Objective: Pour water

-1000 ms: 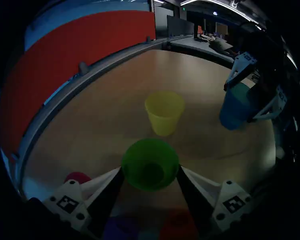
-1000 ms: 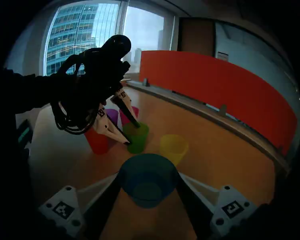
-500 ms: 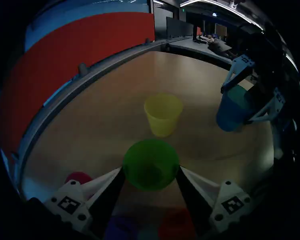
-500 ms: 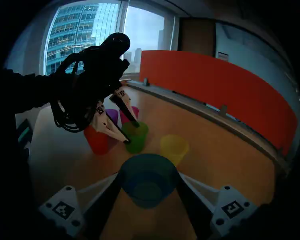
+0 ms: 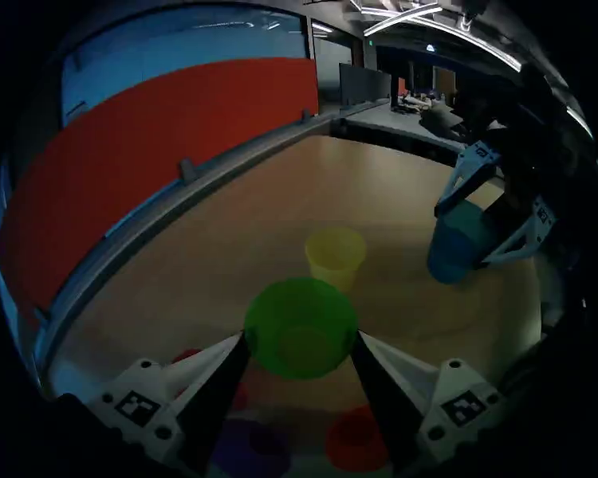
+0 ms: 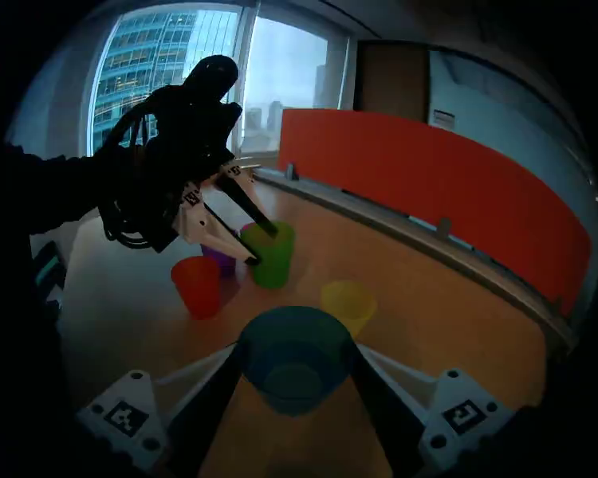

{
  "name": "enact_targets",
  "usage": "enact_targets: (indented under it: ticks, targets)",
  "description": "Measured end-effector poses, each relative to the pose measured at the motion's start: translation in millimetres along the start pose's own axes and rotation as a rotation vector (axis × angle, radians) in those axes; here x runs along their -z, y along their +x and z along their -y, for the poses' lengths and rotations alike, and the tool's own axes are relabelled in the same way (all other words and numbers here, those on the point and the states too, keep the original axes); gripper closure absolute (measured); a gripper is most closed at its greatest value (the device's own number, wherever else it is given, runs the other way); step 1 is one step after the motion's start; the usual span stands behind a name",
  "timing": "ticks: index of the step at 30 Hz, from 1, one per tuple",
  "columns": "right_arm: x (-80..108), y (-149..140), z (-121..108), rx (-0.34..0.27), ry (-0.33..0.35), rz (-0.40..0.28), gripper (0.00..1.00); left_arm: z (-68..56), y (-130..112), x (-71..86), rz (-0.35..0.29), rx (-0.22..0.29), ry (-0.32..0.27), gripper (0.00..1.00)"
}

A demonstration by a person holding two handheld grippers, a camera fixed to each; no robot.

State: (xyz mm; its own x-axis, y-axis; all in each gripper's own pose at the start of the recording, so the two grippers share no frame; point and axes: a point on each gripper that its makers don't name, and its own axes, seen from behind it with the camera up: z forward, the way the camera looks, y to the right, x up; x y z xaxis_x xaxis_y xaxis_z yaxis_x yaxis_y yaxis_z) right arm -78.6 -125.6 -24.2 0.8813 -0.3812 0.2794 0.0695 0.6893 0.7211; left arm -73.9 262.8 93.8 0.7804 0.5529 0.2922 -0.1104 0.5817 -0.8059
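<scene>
My left gripper (image 5: 299, 350) is shut on a green cup (image 5: 300, 327), held upright above the wooden table (image 5: 243, 223). The right gripper view shows that same green cup (image 6: 270, 253) lifted off the table in the left gripper (image 6: 265, 244), with a dark-sleeved hand behind it. My right gripper (image 6: 296, 374) is shut on a blue cup (image 6: 294, 358), also upright. From the left gripper view the blue cup (image 5: 458, 248) hangs at the far right in the right gripper (image 5: 468, 239). A yellow cup (image 5: 336, 255) stands on the table between them, also seen as the yellow cup (image 6: 348, 304).
A red cup (image 6: 197, 285) and a purple cup (image 6: 218, 260) stand on the table under the left gripper; the red cup (image 5: 353, 438) and purple cup (image 5: 251, 446) lie below the green one. An orange partition (image 6: 458, 191) and rail border the table's far side.
The left gripper has lifted the green cup up off the table, away from the red and purple cups. The right gripper with the blue cup has barely moved.
</scene>
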Motion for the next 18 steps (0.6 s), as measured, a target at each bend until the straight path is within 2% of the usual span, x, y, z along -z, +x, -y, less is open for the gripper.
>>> enact_targets:
  ticks: [8, 18]
  targets:
    - [6.1, 15, 5, 0.003, -0.01, -0.033, 0.08, 8.6, 19, 34.1, -0.099, -0.003, 0.055, 0.14]
    - [15.7, 34, 11, 0.007, -0.02, -0.078, 0.08, 5.6, 42, 71.6, -0.208, 0.037, 0.067, 0.13]
